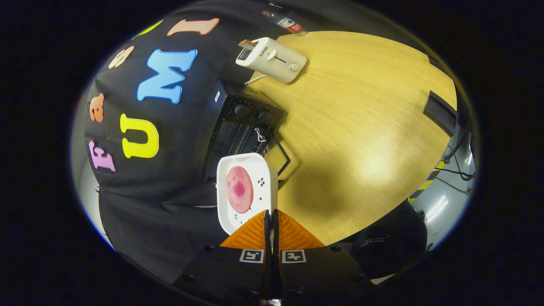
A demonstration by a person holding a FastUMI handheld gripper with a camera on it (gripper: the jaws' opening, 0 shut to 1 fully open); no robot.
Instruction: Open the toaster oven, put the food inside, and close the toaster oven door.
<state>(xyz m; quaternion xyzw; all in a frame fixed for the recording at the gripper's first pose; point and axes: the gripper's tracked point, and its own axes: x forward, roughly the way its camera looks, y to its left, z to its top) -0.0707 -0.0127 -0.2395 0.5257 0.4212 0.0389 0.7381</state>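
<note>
My gripper (271, 216) is shut on the near rim of a white square plate (263, 197), its orange fingers (250, 236) pressed together on that edge. A round pink slice of food (239, 189) lies on the plate. Just beyond the plate stands the black toaster oven (244, 123), two knobs on its front panel. Its glass door (284, 159) appears swung down and open over the wooden table (361, 127), and the rack inside shows. The plate hangs in front of the oven's opening, covering part of it.
A white pop-up toaster (272, 59) holding a slice of bread stands on the table beyond the oven. Past it lies a plastic bottle (285, 22). Cables (454, 170) run along the floor off the table's far edge.
</note>
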